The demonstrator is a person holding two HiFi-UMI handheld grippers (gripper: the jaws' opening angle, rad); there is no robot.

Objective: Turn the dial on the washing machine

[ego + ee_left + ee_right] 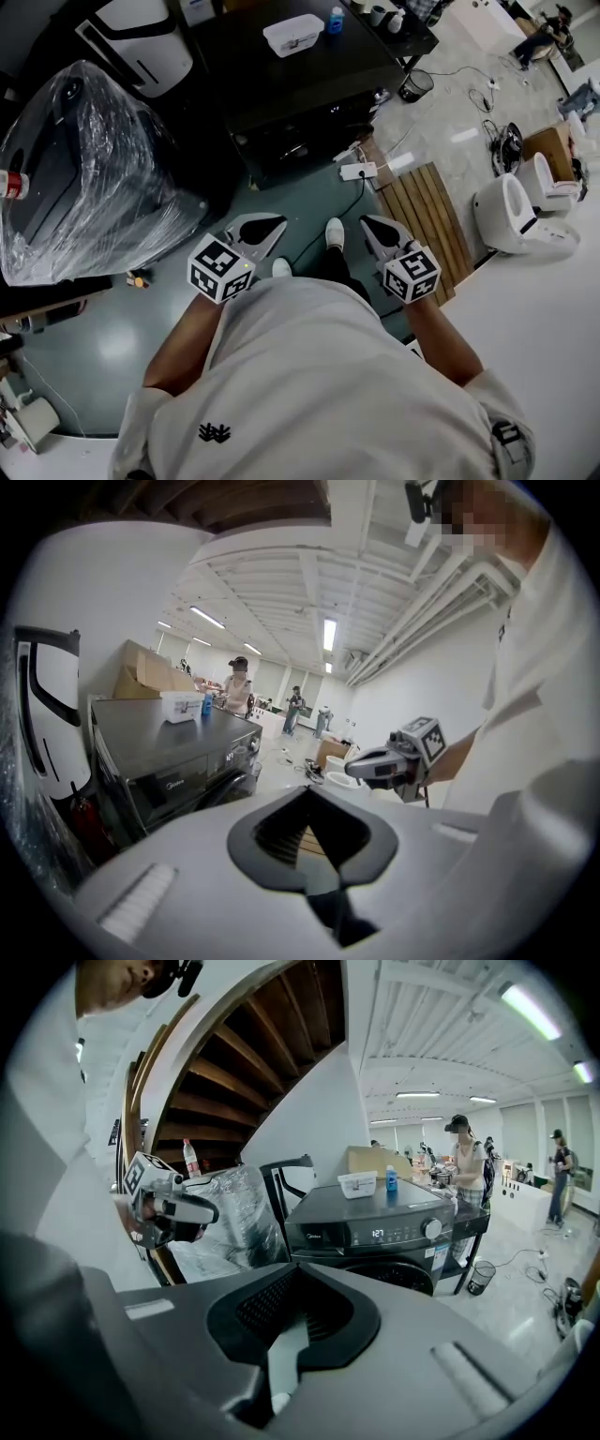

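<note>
The black front-loading washing machine [298, 86] stands ahead of me across the green floor; neither gripper touches it. Its round silver dial [431, 1229] sits at the right end of the lit control panel, and the same dial [251, 745] shows small in the left gripper view. My left gripper [279, 223] and right gripper [367, 223] are held side by side in front of my chest, both pointing towards the machine. Each has its jaws together with nothing between them. The right gripper view shows the left gripper [192, 1210] off to the side, and the left gripper view shows the right gripper [361, 764].
A white plastic box [293, 35] and a blue bottle [336, 19] rest on the washer's top. A plastic-wrapped bulky object [89, 169] stands at left. A wooden slat mat [427, 220], a power strip [357, 171] with cables and a white fixture [511, 214] lie at right. People stand behind the machine.
</note>
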